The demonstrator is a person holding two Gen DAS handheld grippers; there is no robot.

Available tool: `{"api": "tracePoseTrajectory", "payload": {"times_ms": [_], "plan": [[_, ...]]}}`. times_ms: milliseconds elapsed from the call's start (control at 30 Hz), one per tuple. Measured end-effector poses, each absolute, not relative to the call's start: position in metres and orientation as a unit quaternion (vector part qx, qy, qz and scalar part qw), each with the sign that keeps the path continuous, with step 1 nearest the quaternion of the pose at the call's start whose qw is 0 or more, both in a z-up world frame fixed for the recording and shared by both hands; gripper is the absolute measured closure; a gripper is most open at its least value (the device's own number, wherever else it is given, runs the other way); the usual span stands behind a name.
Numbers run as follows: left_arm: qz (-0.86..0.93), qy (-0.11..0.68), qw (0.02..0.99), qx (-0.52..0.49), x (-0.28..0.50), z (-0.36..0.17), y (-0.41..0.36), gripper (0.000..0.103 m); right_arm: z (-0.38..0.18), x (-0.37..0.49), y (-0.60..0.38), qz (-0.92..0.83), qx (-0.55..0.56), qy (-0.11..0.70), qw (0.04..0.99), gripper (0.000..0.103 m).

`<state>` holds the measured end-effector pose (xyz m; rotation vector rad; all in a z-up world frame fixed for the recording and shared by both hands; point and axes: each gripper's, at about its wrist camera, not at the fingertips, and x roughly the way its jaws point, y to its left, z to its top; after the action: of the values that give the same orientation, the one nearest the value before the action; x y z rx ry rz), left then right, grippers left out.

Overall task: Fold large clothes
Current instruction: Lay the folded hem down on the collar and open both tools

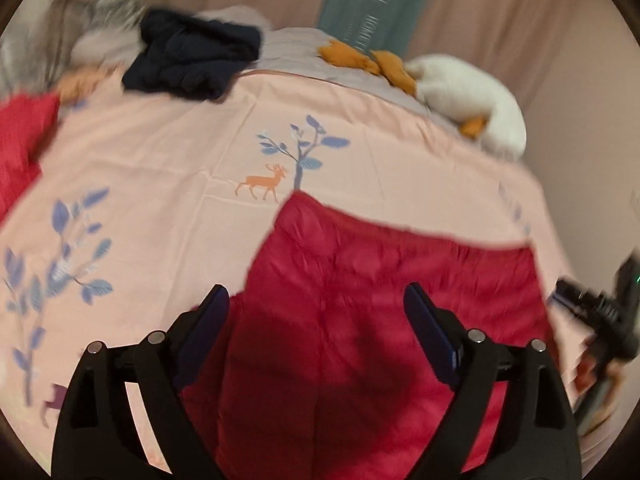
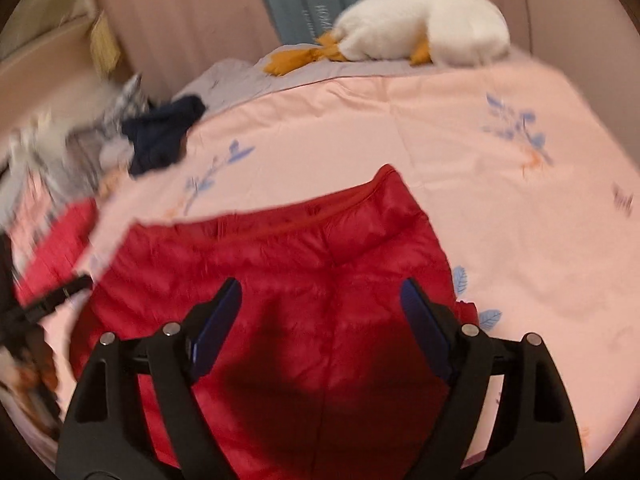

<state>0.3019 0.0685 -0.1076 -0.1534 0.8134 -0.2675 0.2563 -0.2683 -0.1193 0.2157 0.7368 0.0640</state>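
1. The red padded garment (image 1: 360, 300) lies spread on the bed (image 1: 168, 168), on the pink printed cover, near the bed's near edge; its far hem runs roughly parallel to that edge.
2. The left gripper (image 1: 316, 312) hangs over the garment with its jaws spread wide and nothing between them; the right gripper (image 2: 320, 304) is the same, spread and empty above the red fabric.
3. The step in hand looks like choosing the next pair of grasp points, so each gripper should come down on an edge or corner of the garment, not its puffy middle.
4. Pinch only the layers meant to travel; slippery padded fabric probably slides, so take a deep bite.
5. Carry both sides over together, keeping the fold line straight and parallel to the bed's edge.
6. Keep clear of the dark blue clothing (image 1: 192, 56) and the white plush toy (image 2: 424, 24) near the bed's far edge.
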Motion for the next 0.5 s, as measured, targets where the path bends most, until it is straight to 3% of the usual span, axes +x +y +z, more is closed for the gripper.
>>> {"api": "tracePoseTrajectory", "payload": {"times_ms": [167, 500], "plan": [[-0.118, 0.385, 0.915, -0.024, 0.284, -0.128, 0.049, 0.014, -0.146, 0.253, -0.252, 0.005, 0.039, 0.369, 0.928, 0.02], [-0.107, 0.402, 0.909, -0.013, 0.293, -0.159, 0.046, 0.013, -0.17, 0.262, -0.271, 0.028, 0.101, 0.376, 0.921, 0.018]]}}
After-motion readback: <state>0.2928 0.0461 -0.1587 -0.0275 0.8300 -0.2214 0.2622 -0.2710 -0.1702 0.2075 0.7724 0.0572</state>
